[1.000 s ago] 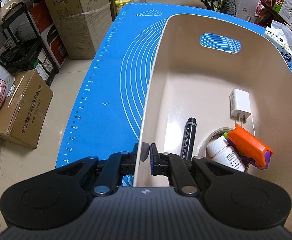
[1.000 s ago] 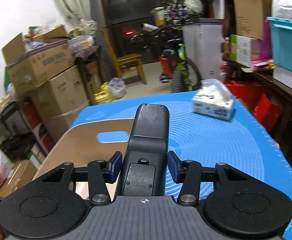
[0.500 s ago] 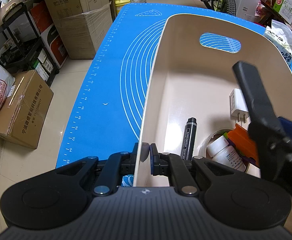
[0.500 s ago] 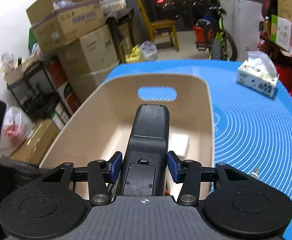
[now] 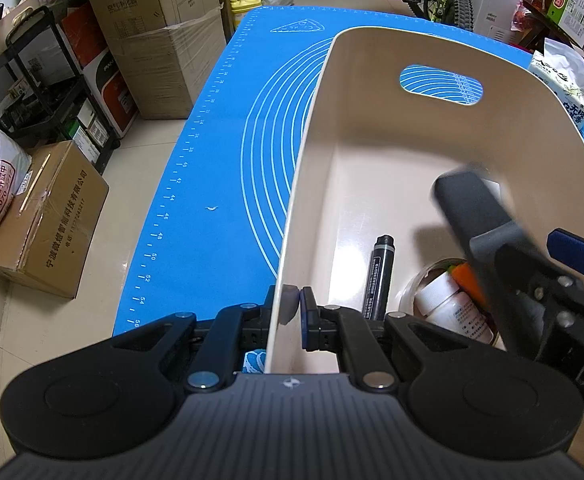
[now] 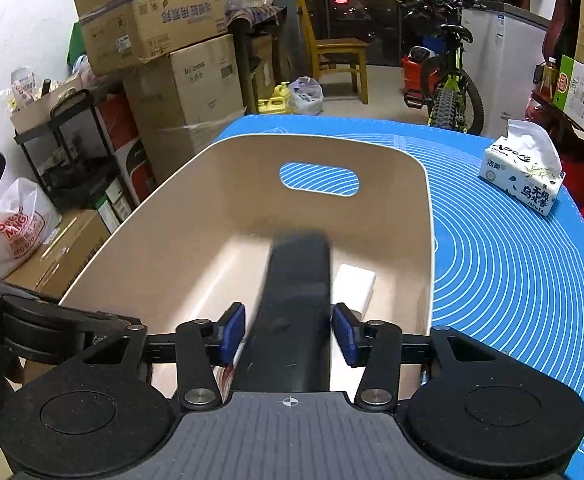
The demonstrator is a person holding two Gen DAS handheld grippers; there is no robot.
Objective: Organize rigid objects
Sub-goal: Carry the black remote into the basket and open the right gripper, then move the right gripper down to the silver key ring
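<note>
Right gripper (image 6: 288,334) clamps black remote (image 6: 297,280) between blue pads, remote's long axis straight ahead along fingers, tip angled down inside beige bin (image 6: 427,240), above white charger (image 6: 353,286). Left gripper (image 5: 295,312) pinches bin's near wall, shut.

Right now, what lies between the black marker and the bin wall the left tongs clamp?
Nothing: bare bin floor separates the black marker from that bin wall, per the left wrist view.
</note>
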